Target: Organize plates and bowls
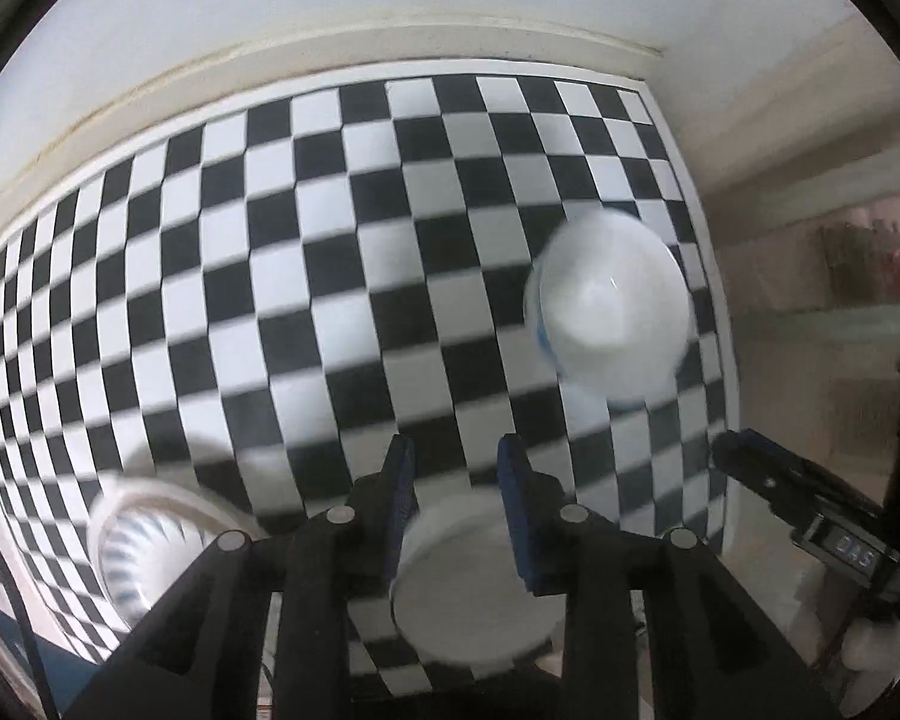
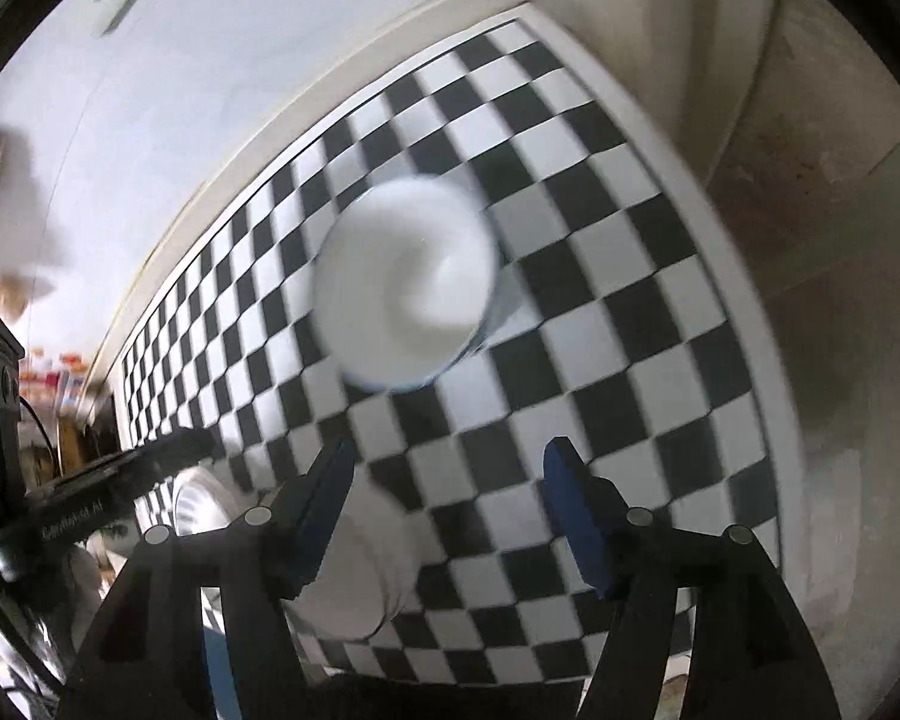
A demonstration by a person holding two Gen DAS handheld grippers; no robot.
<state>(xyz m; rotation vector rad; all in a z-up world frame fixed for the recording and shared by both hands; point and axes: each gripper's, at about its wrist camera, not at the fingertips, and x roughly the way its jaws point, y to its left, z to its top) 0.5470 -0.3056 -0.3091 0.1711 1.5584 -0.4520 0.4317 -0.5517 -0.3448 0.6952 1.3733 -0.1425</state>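
Both the left tongs (image 1: pixel 456 450) and the right tongs (image 2: pixel 450 456) are hanging released and empty, since the white bowl (image 1: pixel 612 318) is already resting on the checkered table (image 1: pixel 330 240), at about two o'clock from the left tongs.

2 wrist views downward, shared checkered mat (image 1: pixel 390 210)

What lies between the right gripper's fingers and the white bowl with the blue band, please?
In the right wrist view, only bare checkered mat lies between the open right gripper and the white bowl; nothing stands in that stretch.
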